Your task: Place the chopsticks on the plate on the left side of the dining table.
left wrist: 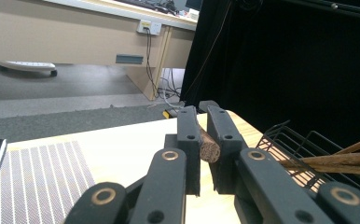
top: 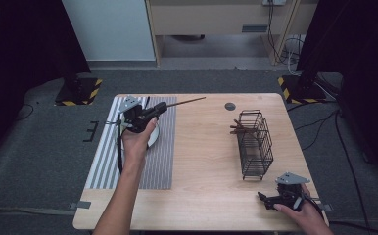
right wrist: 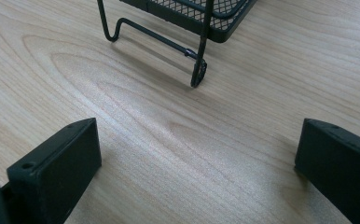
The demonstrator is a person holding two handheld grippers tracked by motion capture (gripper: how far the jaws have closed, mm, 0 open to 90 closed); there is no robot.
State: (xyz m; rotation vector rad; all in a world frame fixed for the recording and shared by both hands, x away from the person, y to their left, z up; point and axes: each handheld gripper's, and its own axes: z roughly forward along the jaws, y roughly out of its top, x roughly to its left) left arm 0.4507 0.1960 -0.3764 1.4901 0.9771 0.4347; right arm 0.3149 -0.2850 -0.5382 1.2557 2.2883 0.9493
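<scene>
The left claw [top: 158,108], clamped on one end of a wooden stick [top: 184,102] above the striped mat [top: 165,161], points its long axis toward the wire basket [top: 255,144] across the desk [top: 201,161], while the right claw [top: 264,198] rests open nearer that basket.

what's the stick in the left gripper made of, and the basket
Stick: looks like wood, dark brown and matte; the cut end between the jaws shows a rough grainy face. Basket: seems to be thin metal wire with a black coating, judging by its slim bent rods and mesh floor; the coating type is unclear.
</scene>
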